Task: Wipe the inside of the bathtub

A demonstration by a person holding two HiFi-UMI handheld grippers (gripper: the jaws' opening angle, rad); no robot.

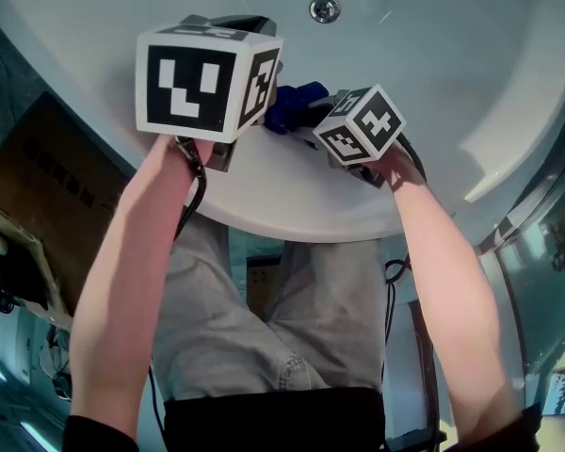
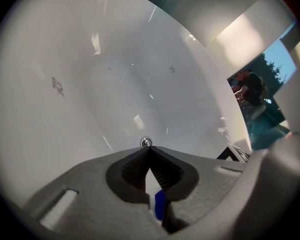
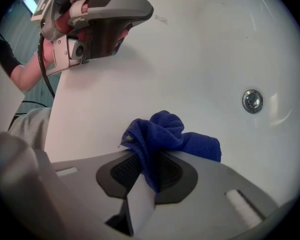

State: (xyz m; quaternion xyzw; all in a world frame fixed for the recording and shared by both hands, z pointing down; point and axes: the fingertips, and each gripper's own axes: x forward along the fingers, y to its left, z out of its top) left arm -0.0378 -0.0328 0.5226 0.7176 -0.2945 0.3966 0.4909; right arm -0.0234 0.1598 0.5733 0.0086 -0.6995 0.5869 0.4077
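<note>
The white bathtub [image 1: 471,73] curves away below me, with a chrome fitting [image 1: 325,8] on its far wall. A crumpled blue cloth [image 1: 292,106] hangs just inside the near rim, and my right gripper [image 1: 313,113] is shut on it. In the right gripper view the cloth [image 3: 172,133] bunches out between the closed jaws of the right gripper [image 3: 150,156], with the fitting [image 3: 252,100] to the right. My left gripper [image 1: 228,26] is held just left of the cloth, mostly hidden under its marker cube. Its jaws [image 2: 149,149] meet at the tips with nothing between them.
The tub's near rim [image 1: 301,210] runs across in front of the person's grey trousers [image 1: 264,328]. A brown cardboard box [image 1: 56,186] stands on the floor at left. A glass panel [image 1: 546,252] borders the tub at right. The left gripper [image 3: 97,19] shows at the right gripper view's top left.
</note>
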